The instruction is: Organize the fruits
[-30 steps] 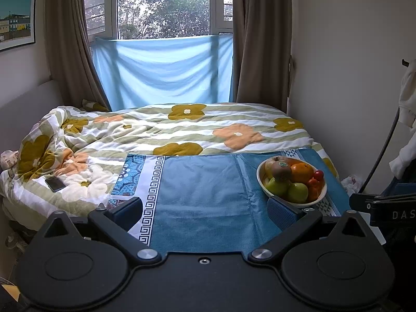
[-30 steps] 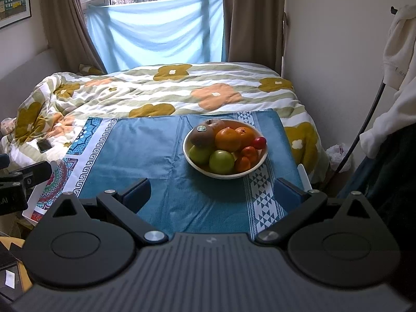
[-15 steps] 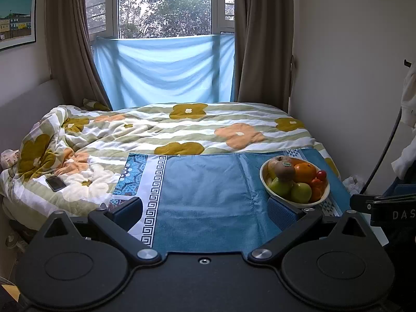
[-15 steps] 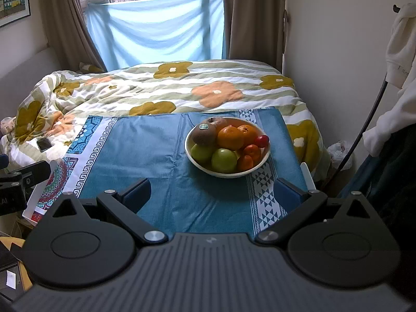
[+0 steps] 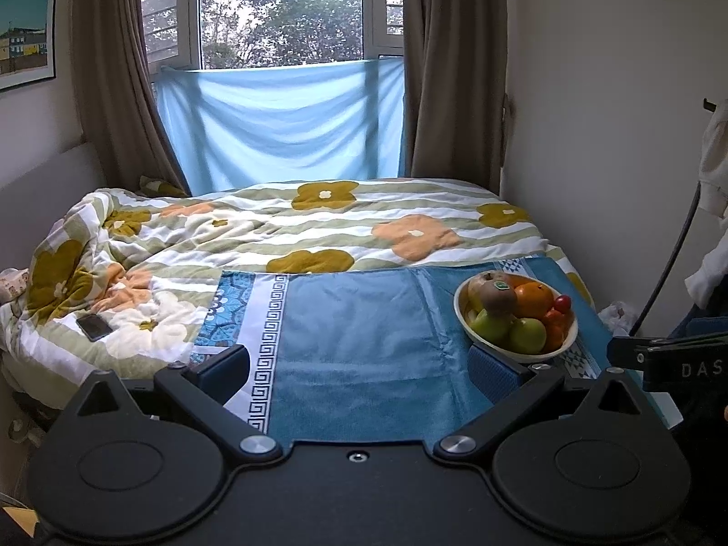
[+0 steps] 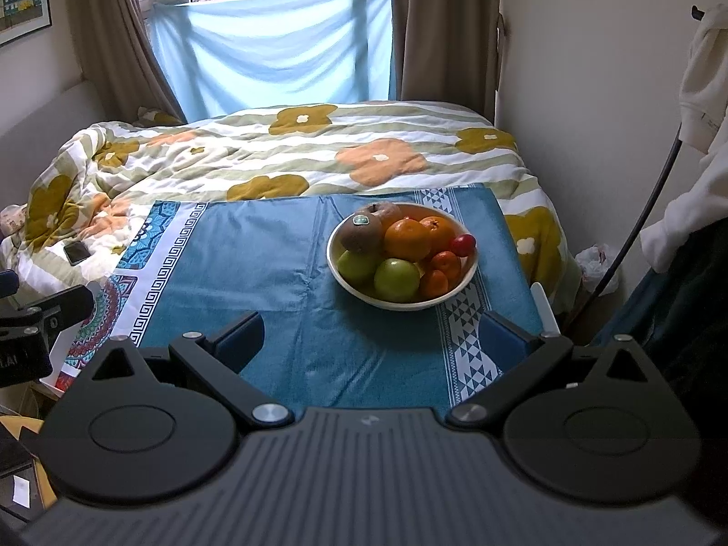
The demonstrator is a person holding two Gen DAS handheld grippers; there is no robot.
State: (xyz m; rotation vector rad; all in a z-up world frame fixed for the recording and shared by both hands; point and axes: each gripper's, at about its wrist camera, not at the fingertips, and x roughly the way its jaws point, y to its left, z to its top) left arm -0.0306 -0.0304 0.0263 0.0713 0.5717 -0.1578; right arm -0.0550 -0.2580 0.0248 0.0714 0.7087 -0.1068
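Fruit bowl (image 6: pixel 400 302) on blue cloth (image 6: pixel 282 273), far right part, at the foot of a bed.
Phone (image 6: pixel 76 253) on floral duvet (image 6: pixel 318 150), well left of the cloth. Kiwi (image 6: pixel 361 233) has a small sticker, unreadable; "DAS" shows on the right gripper (image 6: pixel 373 332) body. Left gripper (image 5: pixel 359 359) and right both spread wide, empty, touching nothing; bowl just beyond.

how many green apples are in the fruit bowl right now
2. One green apple lies at the near front of the bowl; the other touches it on the left, under the brown stickered fruit. More may be hidden beneath the pile.
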